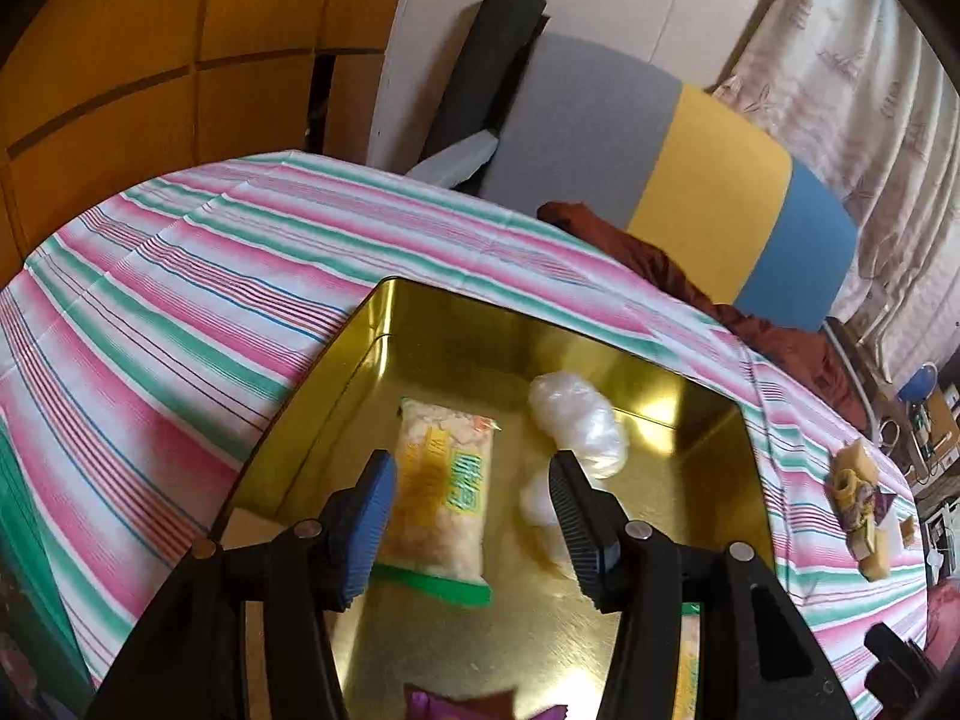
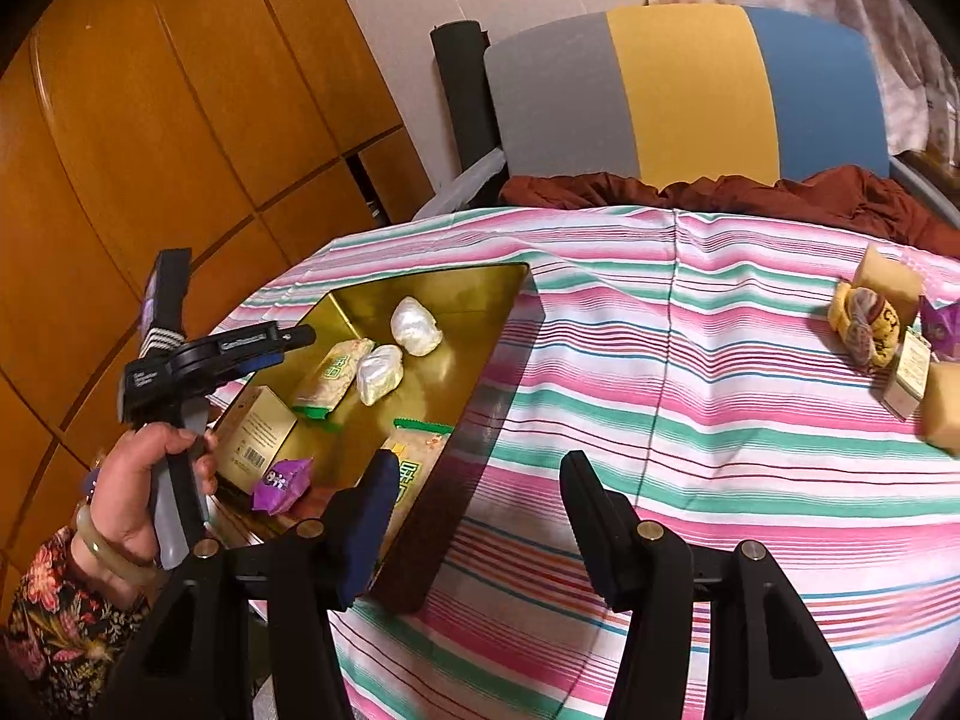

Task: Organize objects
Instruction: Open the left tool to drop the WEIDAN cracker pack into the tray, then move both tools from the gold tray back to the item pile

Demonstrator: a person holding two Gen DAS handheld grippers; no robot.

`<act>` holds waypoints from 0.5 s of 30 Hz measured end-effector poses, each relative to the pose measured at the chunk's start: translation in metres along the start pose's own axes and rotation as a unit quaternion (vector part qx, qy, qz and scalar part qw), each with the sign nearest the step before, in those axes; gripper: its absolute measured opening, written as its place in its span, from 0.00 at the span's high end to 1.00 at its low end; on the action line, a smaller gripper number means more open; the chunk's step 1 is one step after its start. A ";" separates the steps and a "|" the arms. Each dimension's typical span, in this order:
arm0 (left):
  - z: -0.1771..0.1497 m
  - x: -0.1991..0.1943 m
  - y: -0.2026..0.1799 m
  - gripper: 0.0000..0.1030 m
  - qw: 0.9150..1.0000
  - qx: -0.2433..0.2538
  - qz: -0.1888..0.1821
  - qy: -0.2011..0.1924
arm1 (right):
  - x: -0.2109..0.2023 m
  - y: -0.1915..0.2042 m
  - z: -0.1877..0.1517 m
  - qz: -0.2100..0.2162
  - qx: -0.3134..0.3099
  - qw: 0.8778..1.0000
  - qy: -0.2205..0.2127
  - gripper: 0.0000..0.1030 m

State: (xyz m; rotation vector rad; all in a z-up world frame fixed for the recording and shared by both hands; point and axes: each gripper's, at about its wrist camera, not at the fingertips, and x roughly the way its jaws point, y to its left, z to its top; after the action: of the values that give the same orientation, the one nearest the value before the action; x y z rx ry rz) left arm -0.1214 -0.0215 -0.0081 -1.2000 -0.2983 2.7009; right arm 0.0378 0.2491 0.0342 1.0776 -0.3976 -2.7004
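Gold tin (image 2: 480,360), open, shallow, sat at centre left of right-wrist frame on striped cloth. Inside it: two white plastic-wrapped lumps (image 2: 415,318) (image 2: 378,373) near middle, just beside each other; long snack packet (image 2: 330,384) with green end, lying flat, left of them; second like packet (image 2: 414,462) against lower right wall; small gold box (image 2: 258,441) at lower left; purple wrapper (image 2: 282,483) below box. Outside tin, at far right edge of frame: loose cluster of yellow packets (image 2: 867,324), small boxes (image 2: 906,381), purple wrapper (image 2: 939,327).
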 end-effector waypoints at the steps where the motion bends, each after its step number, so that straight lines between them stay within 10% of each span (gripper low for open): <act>1: -0.002 -0.005 -0.003 0.47 1.000 0.002 0.000 -0.005 | -0.001 -0.002 0.000 0.000 0.002 1.000 -0.001 0.45; 15: -0.046 -0.053 -0.092 0.43 0.993 0.067 -0.097 -0.024 | -0.017 -0.040 -0.007 -0.038 0.008 0.999 0.015 0.43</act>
State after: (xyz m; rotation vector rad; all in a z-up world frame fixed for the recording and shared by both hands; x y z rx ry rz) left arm -0.0455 0.0604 0.0227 -1.0142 -0.2229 2.5395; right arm 0.0512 0.2908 0.0274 1.1582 -0.3819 -2.7487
